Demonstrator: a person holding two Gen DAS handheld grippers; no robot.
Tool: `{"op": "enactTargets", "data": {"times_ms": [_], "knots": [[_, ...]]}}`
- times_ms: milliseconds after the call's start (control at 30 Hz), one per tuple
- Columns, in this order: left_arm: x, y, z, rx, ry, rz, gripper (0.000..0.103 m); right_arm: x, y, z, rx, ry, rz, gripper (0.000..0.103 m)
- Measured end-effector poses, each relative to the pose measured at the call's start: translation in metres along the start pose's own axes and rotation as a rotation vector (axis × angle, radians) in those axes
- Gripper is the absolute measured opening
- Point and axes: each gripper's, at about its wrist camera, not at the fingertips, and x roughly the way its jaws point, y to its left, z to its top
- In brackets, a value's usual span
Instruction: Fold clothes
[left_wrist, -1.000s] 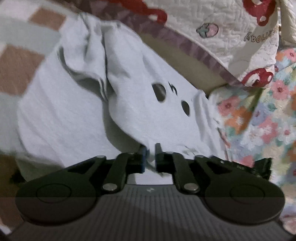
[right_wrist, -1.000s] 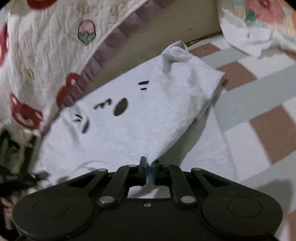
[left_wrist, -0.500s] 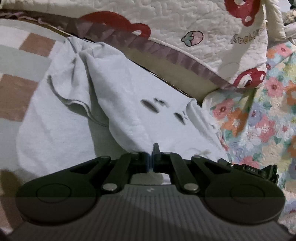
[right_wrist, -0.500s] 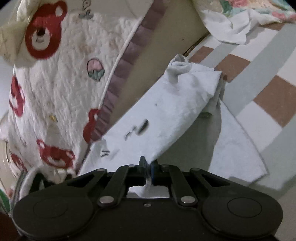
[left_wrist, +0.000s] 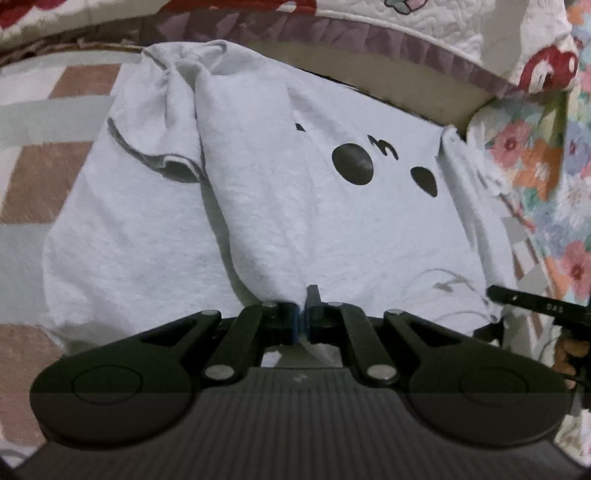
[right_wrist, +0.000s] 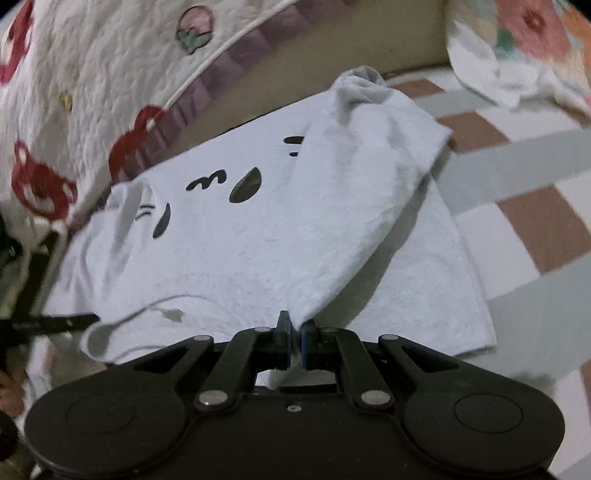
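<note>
A pale grey-white T-shirt (left_wrist: 280, 206) with black printed marks lies on the checked bedding, its upper layer lifted at the near edge over a lower layer. My left gripper (left_wrist: 303, 314) is shut on the near hem of that upper layer. My right gripper (right_wrist: 294, 334) is shut on the same edge of the T-shirt (right_wrist: 258, 251), further along it. Each gripper's black tip shows at the side of the other's view: the right one (left_wrist: 532, 301) and the left one (right_wrist: 51, 323).
A checked brown, grey and white blanket (right_wrist: 535, 229) covers the bed. A quilted white cover with red bears and purple trim (right_wrist: 92, 85) lies behind the shirt. Floral fabric (left_wrist: 546, 177) lies to the right in the left wrist view.
Both grippers have stayed shut on the shirt's edge. The lifted layer has come down and spread flatter, and the print now shows wide and round.
</note>
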Motion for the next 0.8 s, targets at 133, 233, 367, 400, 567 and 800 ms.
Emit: {"op": "enactTargets", "data": {"times_ms": [133, 233, 367, 400, 567, 800], "knots": [[-0.011, -0.011, -0.002, 0.034, -0.049, 0.044, 0.027, -0.003, 0.005, 0.0, -0.082, 0.012, -0.016, 0.012], [-0.03, -0.029, -0.001, 0.056, -0.134, 0.069, 0.03, -0.011, 0.009, -0.001, -0.106, 0.066, 0.006, 0.032], [-0.056, -0.054, 0.0, 0.085, -0.247, 0.103, 0.04, -0.051, -0.008, -0.003, -0.148, -0.017, -0.014, 0.04], [-0.063, -0.06, 0.0, 0.093, -0.275, 0.111, 0.043, -0.062, -0.017, 0.0, -0.132, -0.054, -0.024, 0.04], [-0.047, -0.133, 0.028, 0.169, -0.255, 0.028, 0.044, -0.079, -0.061, 0.033, -0.255, -0.198, -0.167, 0.035], [0.055, -0.214, 0.05, 0.275, 0.017, -0.21, 0.051, -0.053, -0.089, 0.067, -0.32, -0.289, -0.226, 0.034]]}}
